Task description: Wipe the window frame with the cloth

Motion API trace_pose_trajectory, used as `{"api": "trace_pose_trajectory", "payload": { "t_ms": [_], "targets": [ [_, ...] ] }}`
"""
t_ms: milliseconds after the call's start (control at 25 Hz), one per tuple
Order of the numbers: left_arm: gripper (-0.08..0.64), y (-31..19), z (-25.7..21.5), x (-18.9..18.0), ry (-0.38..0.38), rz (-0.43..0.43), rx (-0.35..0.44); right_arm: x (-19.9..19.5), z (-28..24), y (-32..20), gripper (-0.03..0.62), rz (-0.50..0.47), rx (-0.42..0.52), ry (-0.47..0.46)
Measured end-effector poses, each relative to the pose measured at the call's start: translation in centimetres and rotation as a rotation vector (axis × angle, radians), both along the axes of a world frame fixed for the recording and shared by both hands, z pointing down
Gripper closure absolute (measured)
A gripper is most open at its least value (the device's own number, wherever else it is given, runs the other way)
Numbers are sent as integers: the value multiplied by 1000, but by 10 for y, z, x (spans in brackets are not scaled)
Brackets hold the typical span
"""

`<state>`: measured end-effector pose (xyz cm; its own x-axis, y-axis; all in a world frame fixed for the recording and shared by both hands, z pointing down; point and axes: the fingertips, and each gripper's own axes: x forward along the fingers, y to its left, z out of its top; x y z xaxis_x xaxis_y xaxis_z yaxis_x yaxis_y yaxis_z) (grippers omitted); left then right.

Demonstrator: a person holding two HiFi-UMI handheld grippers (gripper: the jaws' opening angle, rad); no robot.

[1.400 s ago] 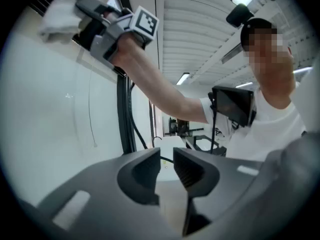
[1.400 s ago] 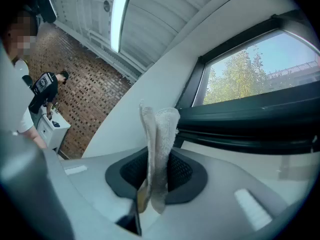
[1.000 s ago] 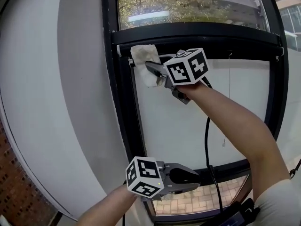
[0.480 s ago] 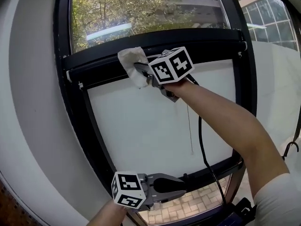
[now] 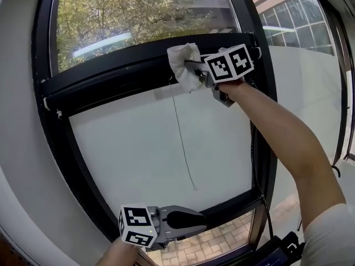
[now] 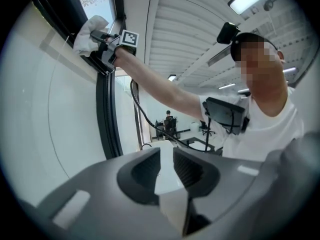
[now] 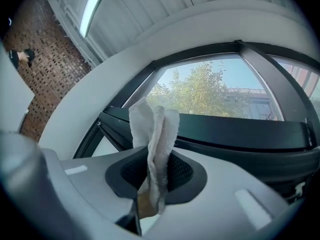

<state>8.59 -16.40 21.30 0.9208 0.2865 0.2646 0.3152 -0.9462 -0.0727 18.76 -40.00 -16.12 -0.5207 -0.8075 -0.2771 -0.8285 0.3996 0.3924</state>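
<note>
Head view: right gripper holds the clamped cloth on the window frame's upper crossbar; left gripper, jaws slightly parted and empty, hovers below.

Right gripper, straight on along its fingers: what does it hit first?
The right gripper holds the cloth ahead of it, which would likely press into the black crossbar of the window frame; depth unclear, it may touch now.

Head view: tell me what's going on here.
A person is wiping a window frame. The right hand-held gripper is shut on a white cloth, held against the frame's black horizontal bar near its right end. The left hand-held gripper hangs low by the frame's bottom rail, jaws slightly apart and holding nothing.
</note>
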Motion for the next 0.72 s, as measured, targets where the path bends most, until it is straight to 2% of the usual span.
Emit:
{"api": "trace_pose_trajectory", "payload": {
  "t_ms": [120, 480, 720],
  "targets": [
    [462, -4, 1, 18, -21, -19, 6, 41, 1, 2, 525, 12, 3, -18],
    [462, -11, -4, 75, -7, -9, 8, 151, 4, 10, 525, 63, 3, -41],
    [462, -17, 2, 93, -7, 6, -2, 206, 4, 12, 523, 131, -8, -52]
  ]
}}
